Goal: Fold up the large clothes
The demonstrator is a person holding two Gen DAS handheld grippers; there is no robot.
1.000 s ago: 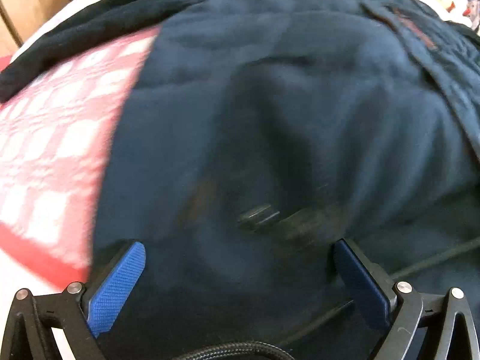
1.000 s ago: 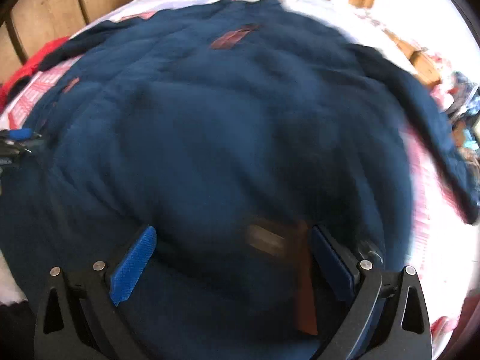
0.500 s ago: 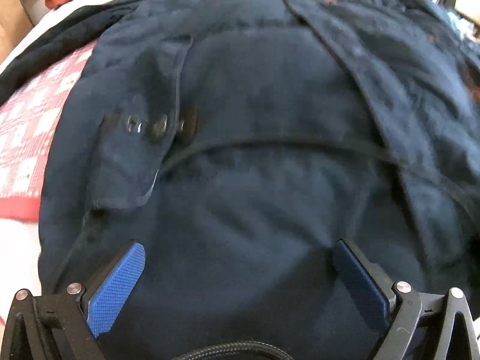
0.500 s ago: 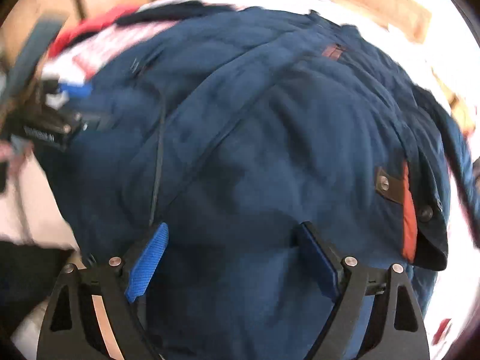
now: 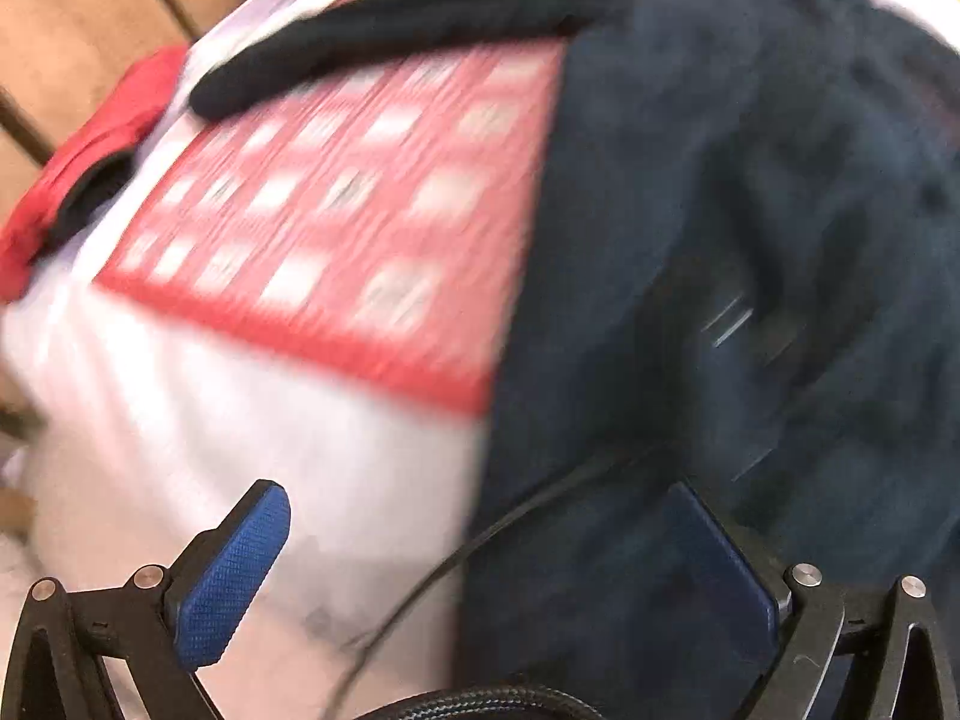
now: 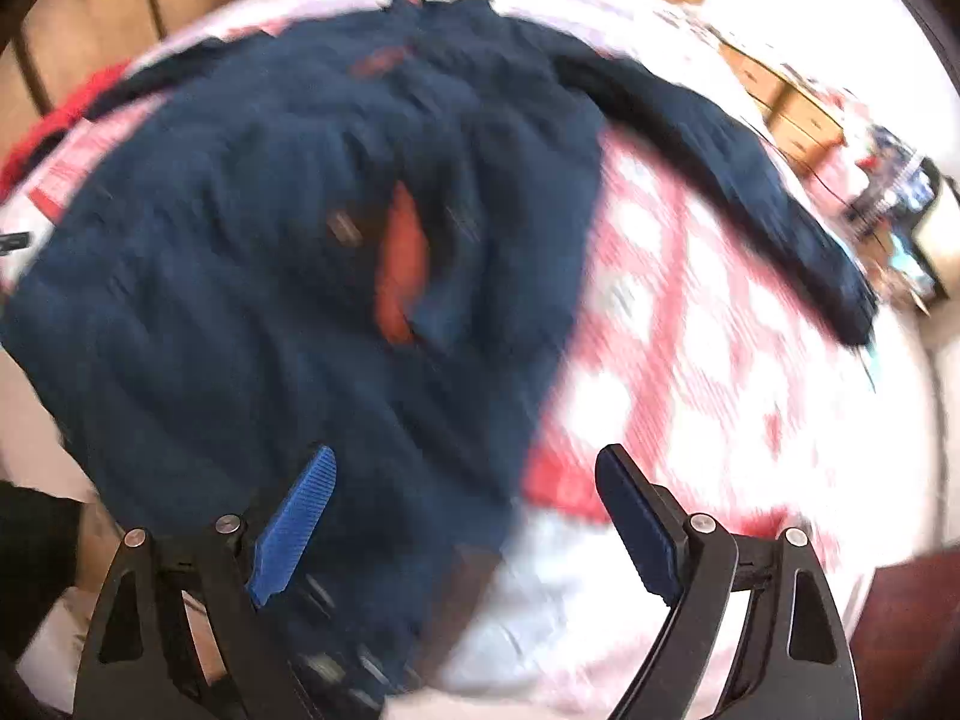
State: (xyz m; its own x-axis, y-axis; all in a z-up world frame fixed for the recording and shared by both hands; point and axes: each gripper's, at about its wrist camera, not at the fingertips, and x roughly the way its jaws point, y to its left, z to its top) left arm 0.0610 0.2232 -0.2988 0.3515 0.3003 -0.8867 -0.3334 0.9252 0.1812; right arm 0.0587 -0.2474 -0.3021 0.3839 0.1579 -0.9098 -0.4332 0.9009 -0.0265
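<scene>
A large navy jacket (image 6: 288, 228) lies spread on a bed, with an orange pocket lining (image 6: 401, 264) showing and one sleeve (image 6: 738, 162) stretched to the right. In the left wrist view the jacket (image 5: 750, 240) fills the right half and its other sleeve (image 5: 384, 42) runs along the top. My left gripper (image 5: 486, 552) is open and empty over the jacket's left hem edge. My right gripper (image 6: 465, 516) is open and empty over the jacket's lower right corner. Both views are blurred.
The bed has a red and white checked cover (image 5: 336, 210) over a white sheet (image 5: 240, 432). A red garment (image 5: 84, 150) lies at the bed's left edge. Wooden panelling (image 5: 72, 18) stands behind. A wooden dresser (image 6: 792, 114) stands at the right.
Both grippers have swung outward: the left view moved left off the jacket body to its left edge, the right view moved right to its right edge. Both stayed open.
</scene>
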